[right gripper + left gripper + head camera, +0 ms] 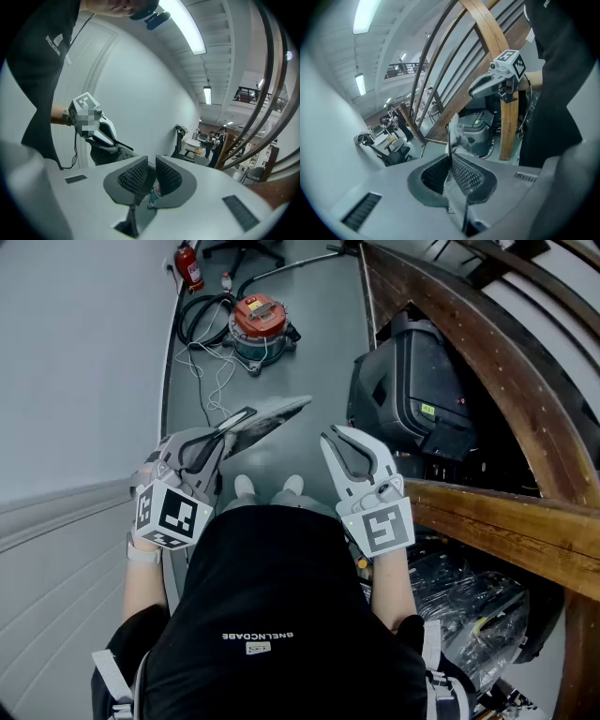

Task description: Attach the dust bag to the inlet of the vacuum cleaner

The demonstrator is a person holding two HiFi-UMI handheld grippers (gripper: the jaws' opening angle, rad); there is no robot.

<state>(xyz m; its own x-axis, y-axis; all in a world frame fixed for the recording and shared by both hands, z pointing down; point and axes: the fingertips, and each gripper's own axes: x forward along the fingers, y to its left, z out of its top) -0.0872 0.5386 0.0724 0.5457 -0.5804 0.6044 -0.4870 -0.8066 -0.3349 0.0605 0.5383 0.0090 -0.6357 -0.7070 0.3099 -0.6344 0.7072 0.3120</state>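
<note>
The vacuum cleaner [258, 322], a drum with a red top, stands on the floor well ahead of me, with a black hose [199, 315] coiled beside it. My left gripper [225, 427] is shut on the grey dust bag [274, 416], a flat piece that sticks out past the jaws toward the upper right. In the left gripper view the bag's edge [453, 136] rises between the pads. My right gripper [335, 434] hangs beside it at the same height, its jaws only a narrow slit apart with nothing between them [149, 164]. Both are far from the vacuum.
A red fire extinguisher [190, 266] stands by the left wall. A white cable [211, 371] trails over the floor. A black machine [412, 395] sits under the wooden stair beams [487, 507] on the right. My shoes [270, 487] show below the grippers.
</note>
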